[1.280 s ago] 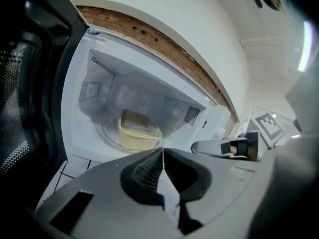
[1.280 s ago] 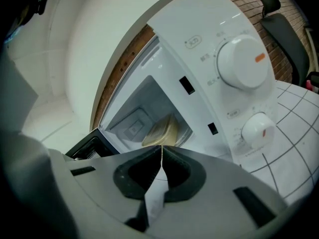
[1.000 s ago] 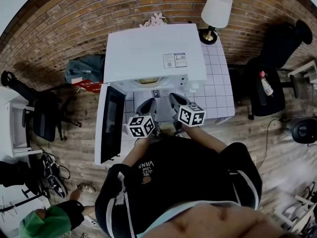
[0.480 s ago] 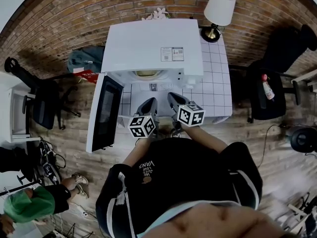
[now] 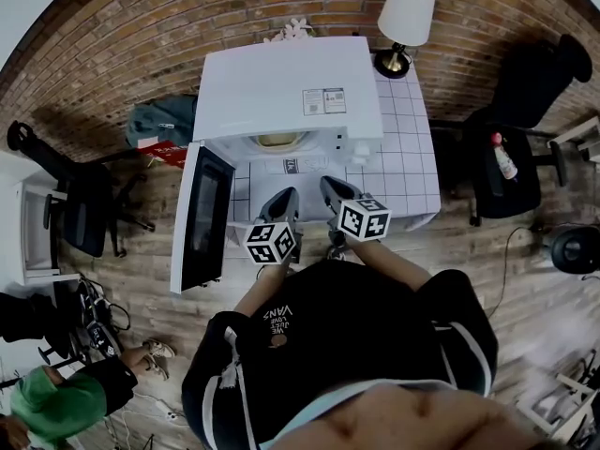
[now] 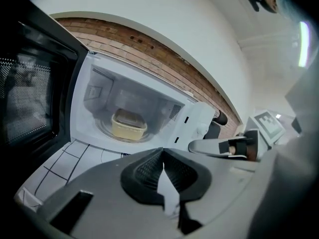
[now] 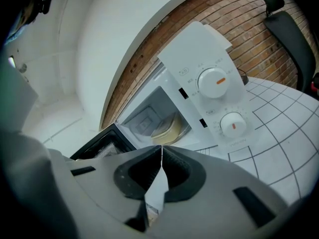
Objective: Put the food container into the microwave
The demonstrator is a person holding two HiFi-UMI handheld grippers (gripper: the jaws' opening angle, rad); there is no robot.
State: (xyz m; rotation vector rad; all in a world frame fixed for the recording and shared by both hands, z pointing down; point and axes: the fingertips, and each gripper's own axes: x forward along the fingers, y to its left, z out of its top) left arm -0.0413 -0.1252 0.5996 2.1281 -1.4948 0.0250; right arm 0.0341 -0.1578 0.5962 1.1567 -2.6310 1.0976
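Note:
The white microwave [image 5: 289, 90] stands on a tiled table with its door [image 5: 200, 218] swung open to the left. A pale yellow food container [image 6: 128, 124] sits on the turntable inside the cavity; it also shows as the container [image 7: 168, 128] and, from above, the container [image 5: 278, 140]. My left gripper [image 6: 161, 151] is shut and empty, held in front of the opening, apart from the container. My right gripper [image 7: 161, 148] is shut and empty too, just before the control panel with two knobs [image 7: 213, 82]. Both grippers [image 5: 281, 204] [image 5: 330, 192] hover over the table's front.
A table lamp [image 5: 403, 19] stands at the table's back right. The white tiled table [image 5: 411, 162] extends to the right of the microwave. Black chairs [image 5: 506, 148] [image 5: 82, 216] stand on either side. A person in green [image 5: 56, 409] crouches at lower left on the wooden floor.
The scene has shifted a little with my head. Both grippers stay shut in front of the microwave; the person in green has moved lower left.

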